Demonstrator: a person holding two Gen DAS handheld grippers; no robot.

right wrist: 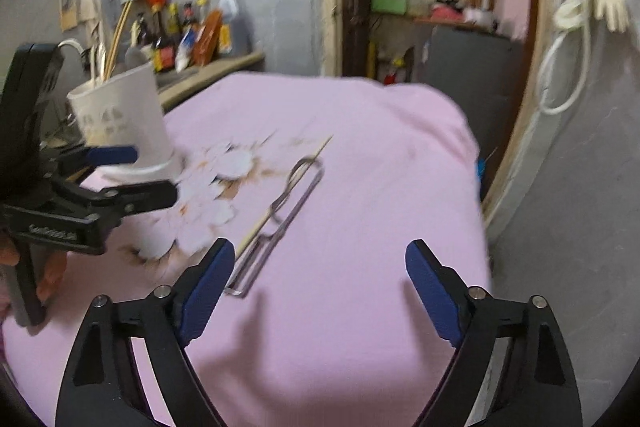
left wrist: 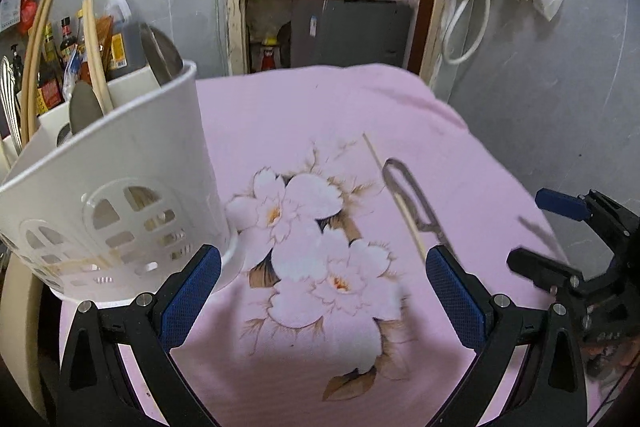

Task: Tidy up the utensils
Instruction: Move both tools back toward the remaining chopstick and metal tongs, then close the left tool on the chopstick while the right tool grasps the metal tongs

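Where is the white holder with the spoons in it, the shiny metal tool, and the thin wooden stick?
white utensil holder [left wrist: 132, 163], left wrist view, on its smooth outer wall.
metal tool [right wrist: 298, 193], right wrist view, on its long wire side.
wooden stick [left wrist: 404, 213], left wrist view, on its middle, beside the metal tool.

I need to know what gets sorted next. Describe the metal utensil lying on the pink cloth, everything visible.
The thin silvery metal utensil is a long narrow tool of bent wire or strip, with a rounded loop at its far end; its exact kind is unclear. It lies flat on the pink flowered cloth, beside the flower print. A single pale wooden chopstick lies along it, crossing or touching it. No claw grips it.
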